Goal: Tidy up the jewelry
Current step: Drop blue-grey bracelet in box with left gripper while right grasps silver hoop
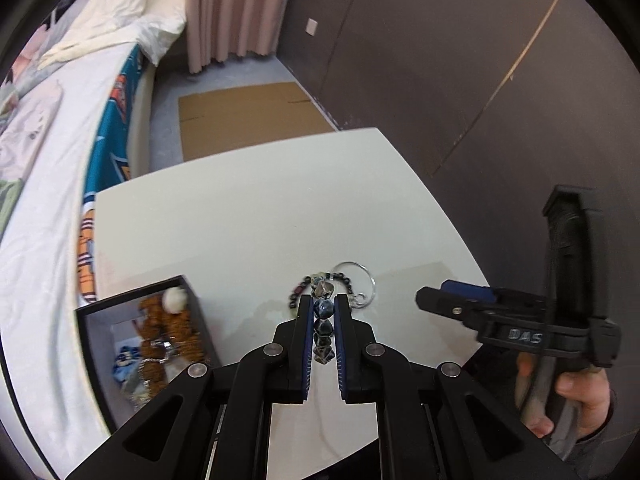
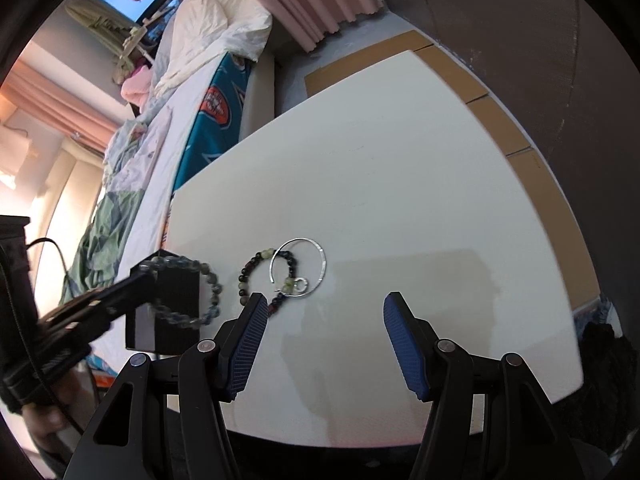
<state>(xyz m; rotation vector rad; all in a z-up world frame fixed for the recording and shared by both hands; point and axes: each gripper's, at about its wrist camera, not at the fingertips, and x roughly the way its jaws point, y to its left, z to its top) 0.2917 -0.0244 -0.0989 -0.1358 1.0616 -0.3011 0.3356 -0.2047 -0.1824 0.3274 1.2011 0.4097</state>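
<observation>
- The left gripper [image 1: 324, 312] is clamped on a blue-grey beaded bracelet [image 1: 323, 330], the beads pinched in a line between its blue pads [image 1: 307, 344]; from the right wrist the bracelet hangs as a loose loop clear of the white table [image 2: 400, 160], in front of the black box [image 2: 176, 312].
- The right gripper [image 2: 324, 320] hovers with its jaws apart and nothing between them, low over the table just short of the remaining pieces.
- Two pieces lie on the table: a dark beaded bracelet [image 2: 264, 276] with a few pale green beads, and a thin silver hoop [image 2: 298, 266] that overlaps it, the two touching.
- The black box [image 1: 144, 344], seen from the left wrist, sits at the table's near left corner and already holds a jumble of orange-brown, white and blue items.
- The beaded bracelets look light and limp, likely to swing and droop from a single pinch; round glossy beads may slip, so a grip across the strand, squarely on a bead or two, seems safest.
- The silver hoop looks stiff, thin and flat to the surface, hard to get under; its curled clasp end looks the easiest hold, and lifting it may drag the bracelet beneath.
</observation>
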